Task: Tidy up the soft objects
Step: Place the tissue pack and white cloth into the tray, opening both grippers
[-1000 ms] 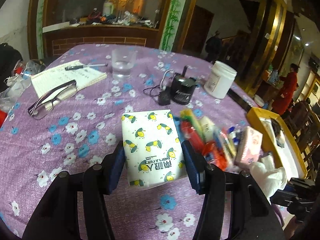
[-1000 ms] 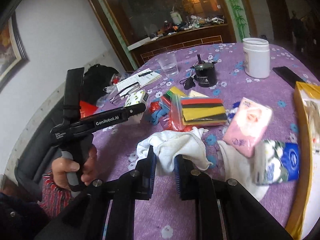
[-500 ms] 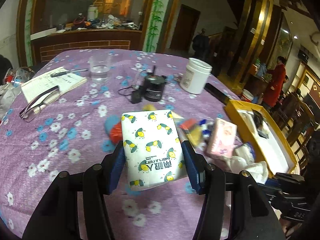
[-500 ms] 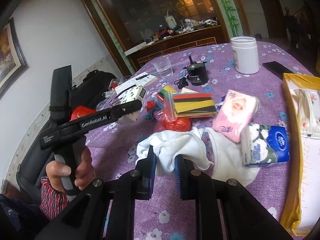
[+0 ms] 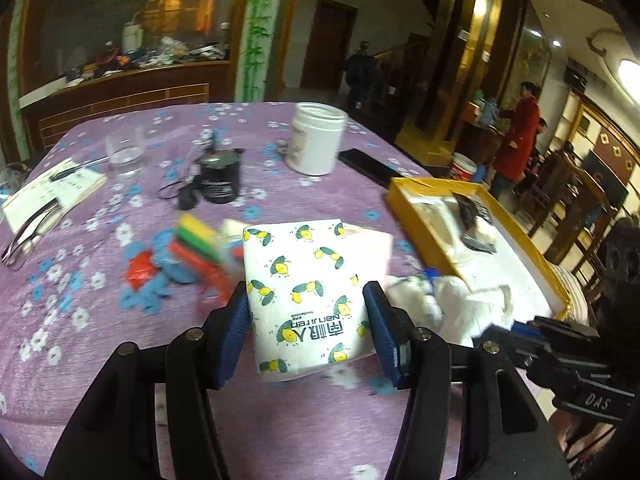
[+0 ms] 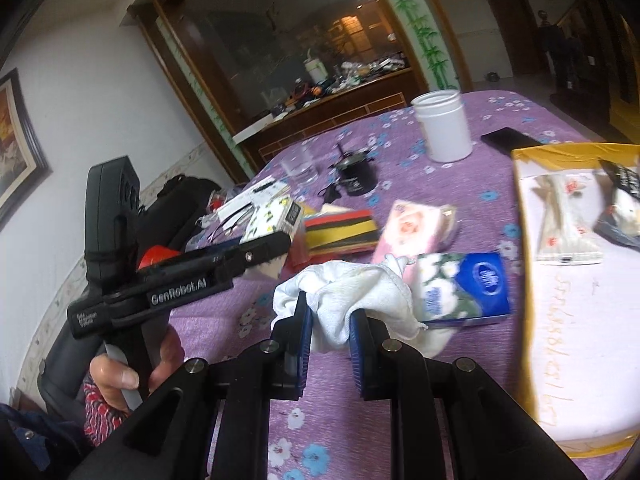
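Purple floral tablecloth [image 5: 280, 420] crowded w/ tissue packs; my left gripper [image 5: 308, 332] clamps the lemon-print pack [image 5: 304, 288], right gripper [image 6: 328, 344] pinches a white cloth [image 6: 348, 292]; yellow box [image 6: 520, 280] holds tissues

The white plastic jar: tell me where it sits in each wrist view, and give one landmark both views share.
Left wrist: white plastic jar stands upper centre, on the far part of the purple tablecloth, left of the black phone.
Right wrist: white plastic jar stands upper right of centre, left of the black phone.
Shared landmark: the yellow-rimmed box, right of the jar in both.
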Demonstrator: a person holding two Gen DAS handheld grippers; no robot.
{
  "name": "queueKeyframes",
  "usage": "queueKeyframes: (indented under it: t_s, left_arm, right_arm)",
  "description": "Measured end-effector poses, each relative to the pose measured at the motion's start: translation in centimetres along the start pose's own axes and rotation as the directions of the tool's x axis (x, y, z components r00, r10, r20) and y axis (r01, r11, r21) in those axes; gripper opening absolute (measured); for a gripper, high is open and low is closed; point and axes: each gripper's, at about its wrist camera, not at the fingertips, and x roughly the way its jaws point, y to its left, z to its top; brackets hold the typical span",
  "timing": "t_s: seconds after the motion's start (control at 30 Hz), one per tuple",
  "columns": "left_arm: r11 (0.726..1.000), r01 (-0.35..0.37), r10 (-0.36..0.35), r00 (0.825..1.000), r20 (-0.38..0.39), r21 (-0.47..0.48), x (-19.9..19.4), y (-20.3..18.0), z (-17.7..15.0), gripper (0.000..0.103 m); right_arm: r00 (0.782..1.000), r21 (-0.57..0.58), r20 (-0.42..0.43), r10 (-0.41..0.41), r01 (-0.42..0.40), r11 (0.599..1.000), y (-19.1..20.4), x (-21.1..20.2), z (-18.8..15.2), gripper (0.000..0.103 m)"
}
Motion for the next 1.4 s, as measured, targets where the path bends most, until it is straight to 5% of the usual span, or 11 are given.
queueKeyframes:
  t_s: [0.4, 0.73, 1.03, 1.33, 1.4]
  left_arm:
    - [0.975, 0.142, -0.134, 0.989, -0.059, 0.169, 2.4, -11.6, 1.1, 0.054]
    - [0.946, 0.237, -0.201, 0.964, -0.174, 0.222, 7.3, -20.2, -0.1, 0.055]
    - [0.951, 0.241, -0.191, 0.951, -0.244, 0.192, 11.0, -21.1, -0.4, 0.054]
    - [0.944, 0.263, -0.208, 0.943, -0.260, 0.200, 11.6, -20.9, -1.0, 0.057]
    - [0.943, 0.271, -0.217, 0.941, -0.261, 0.192, 11.5, -20.7, -1.0, 0.059]
  right_arm:
    - [0.980, 0.147, 0.132, -0.151, 0.131, 0.980, -6.2, -6.6, 0.9, 0.018]
    - [0.917, 0.324, 0.143, -0.374, 0.313, 0.893, -13.7, -10.1, 0.1, 0.020]
    - [0.876, 0.388, 0.044, -0.480, 0.428, 0.816, -19.3, -9.3, -0.5, 0.019]
    - [0.866, 0.414, 0.015, -0.501, 0.450, 0.791, -20.4, -8.2, -0.2, 0.022]
    - [0.857, 0.418, 0.013, -0.514, 0.463, 0.782, -20.3, -8.2, -0.2, 0.029]
